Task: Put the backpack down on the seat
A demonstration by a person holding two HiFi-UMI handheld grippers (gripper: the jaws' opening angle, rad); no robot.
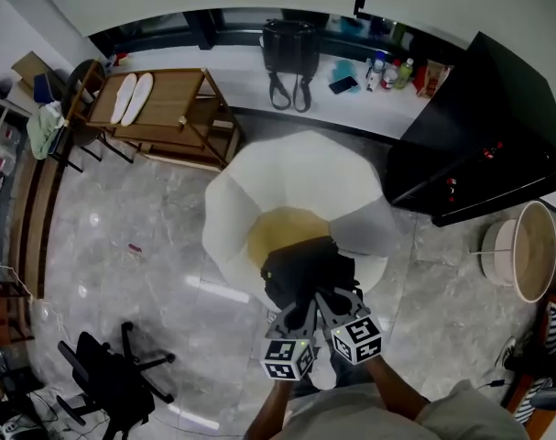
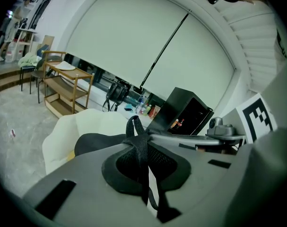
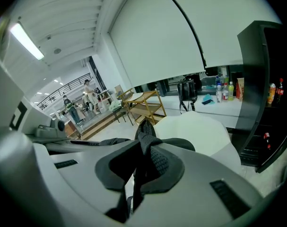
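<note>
Over the white seat (image 1: 259, 200), the backpack (image 1: 305, 269) is being held, left gripper (image 1: 302, 314) and right gripper (image 1: 325, 305) fingers clamped on its strap (image 2: 138, 145); a slip risks it tumbling off.

Wooden shelf trolley (image 1: 163, 117) stands upper left on the grey marble floor (image 1: 122, 246), two white oval pieces (image 1: 131, 96) lying side by side on its top, a green cloth (image 1: 44, 126) draped over a chair beside it. On the window ledge: black handbag (image 1: 289, 51), a phone (image 1: 343, 84), a cluster of bottles (image 1: 387, 70). Black cabinet (image 1: 479, 126) at right, round white side table (image 1: 534, 250) below it, black office chair (image 1: 113, 374) lower left.
</note>
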